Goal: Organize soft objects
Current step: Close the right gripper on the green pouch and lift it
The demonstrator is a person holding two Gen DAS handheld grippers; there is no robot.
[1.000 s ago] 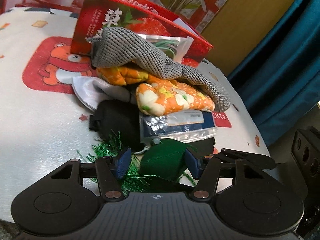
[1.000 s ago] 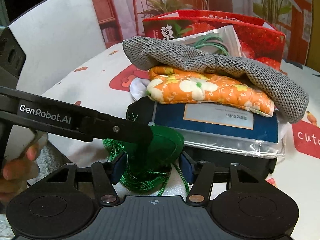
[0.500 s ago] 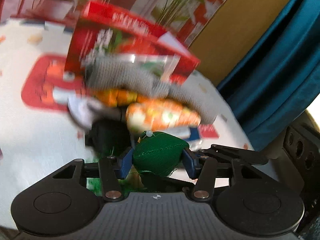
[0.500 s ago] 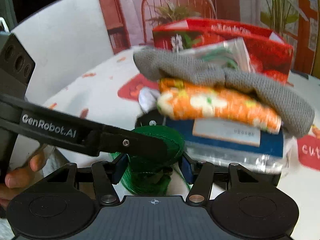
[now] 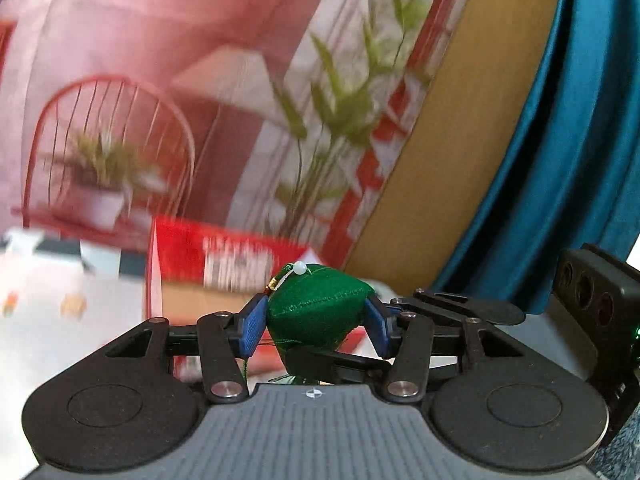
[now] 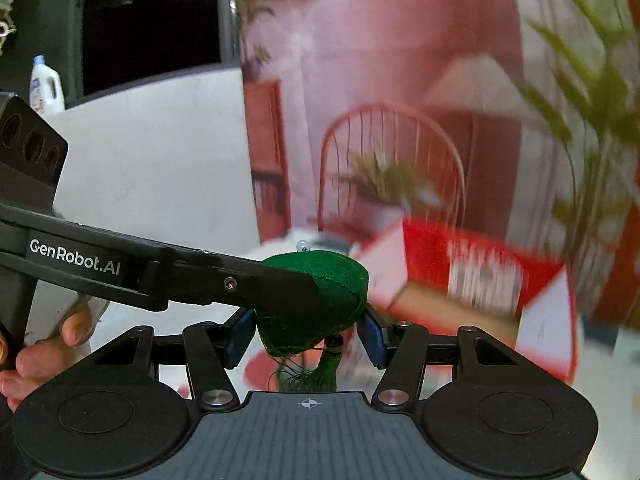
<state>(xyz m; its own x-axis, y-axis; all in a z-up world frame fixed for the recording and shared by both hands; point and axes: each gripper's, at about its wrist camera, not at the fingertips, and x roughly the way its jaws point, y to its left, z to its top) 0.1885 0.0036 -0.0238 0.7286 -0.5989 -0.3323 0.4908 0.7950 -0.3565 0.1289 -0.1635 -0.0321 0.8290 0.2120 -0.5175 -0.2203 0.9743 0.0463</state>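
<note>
right gripper (image 6: 307, 332) | jaws clamp green sachet (image 6: 332, 280) | left gripper (image 6: 280, 284) grips it too

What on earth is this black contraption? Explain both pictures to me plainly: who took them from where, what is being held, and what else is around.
No robot here: a person carries a hand-held claw in each hand, and each claw has a wide-angle camera looking out along its two fingers. The black plates filling the bottom of both pictures are the claws' own bodies.

In the left wrist view, the left claw has its blue pads pressed on a green stuffed pouch with a white bead on top. In the right wrist view, the right claw grips the same pouch from another side, and the left claw's finger reaches in across it. A green tassel hangs below, and the person's fingers show at the left edge.

Behind, blurred, stands an open red box on a white patterned tabletop.
</note>
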